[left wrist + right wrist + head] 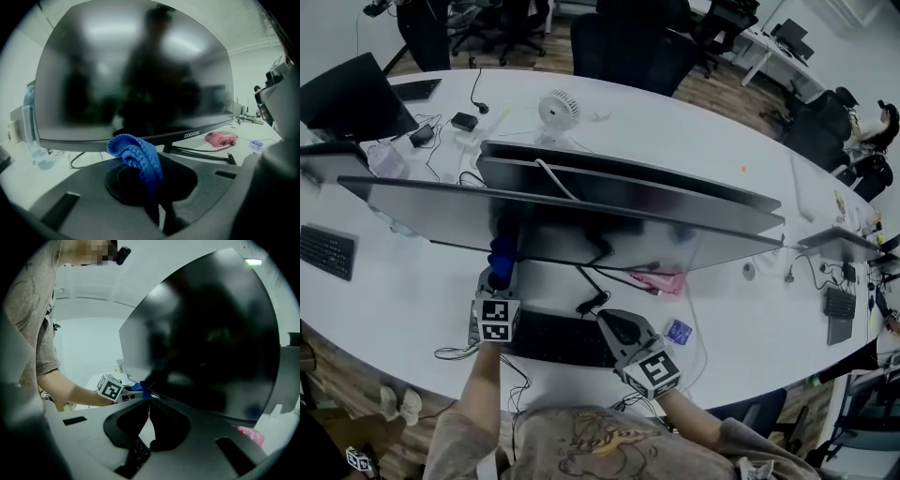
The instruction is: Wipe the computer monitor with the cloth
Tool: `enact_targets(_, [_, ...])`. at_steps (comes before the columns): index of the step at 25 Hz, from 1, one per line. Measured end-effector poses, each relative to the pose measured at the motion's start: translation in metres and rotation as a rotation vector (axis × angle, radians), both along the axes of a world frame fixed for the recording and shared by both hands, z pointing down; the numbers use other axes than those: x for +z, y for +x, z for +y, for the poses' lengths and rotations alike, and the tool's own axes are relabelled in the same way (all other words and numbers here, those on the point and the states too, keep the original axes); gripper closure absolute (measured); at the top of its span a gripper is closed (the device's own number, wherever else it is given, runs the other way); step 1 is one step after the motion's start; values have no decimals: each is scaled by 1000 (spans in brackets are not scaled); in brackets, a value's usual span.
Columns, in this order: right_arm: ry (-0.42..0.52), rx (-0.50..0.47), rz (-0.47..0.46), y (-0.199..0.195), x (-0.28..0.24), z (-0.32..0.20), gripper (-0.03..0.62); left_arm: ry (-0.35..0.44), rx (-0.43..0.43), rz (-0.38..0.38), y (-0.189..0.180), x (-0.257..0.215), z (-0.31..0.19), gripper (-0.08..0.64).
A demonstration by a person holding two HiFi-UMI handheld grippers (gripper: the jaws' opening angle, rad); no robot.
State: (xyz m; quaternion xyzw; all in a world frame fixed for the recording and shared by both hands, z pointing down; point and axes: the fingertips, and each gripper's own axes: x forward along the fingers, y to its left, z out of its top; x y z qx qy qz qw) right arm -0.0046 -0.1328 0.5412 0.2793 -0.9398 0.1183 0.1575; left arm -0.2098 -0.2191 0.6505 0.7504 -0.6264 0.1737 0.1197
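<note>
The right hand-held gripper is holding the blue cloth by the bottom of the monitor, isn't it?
Not the right one. The left hand-held gripper is holding the blue cloth by the bottom of the monitor; the left gripper view shows it pinched between the jaws.

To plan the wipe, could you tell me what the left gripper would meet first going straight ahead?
Most likely the monitor, near its lower edge; the blue cloth in the left gripper would touch first. Depth is uncertain.
</note>
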Motion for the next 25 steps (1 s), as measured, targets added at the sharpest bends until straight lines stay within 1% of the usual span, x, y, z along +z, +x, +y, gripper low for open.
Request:
enact_targets(4, [3,13,-7,20,2,0,571,-7,28,-6,27,-1,-2,512])
enact_targets(15, [19,36,-18,71,0,-1,571,-14,58,-5,90,2,-5,512])
enact_targets(25, [21,98,-46,123,1,-4,572,-10,134,17,169,0,-10,512])
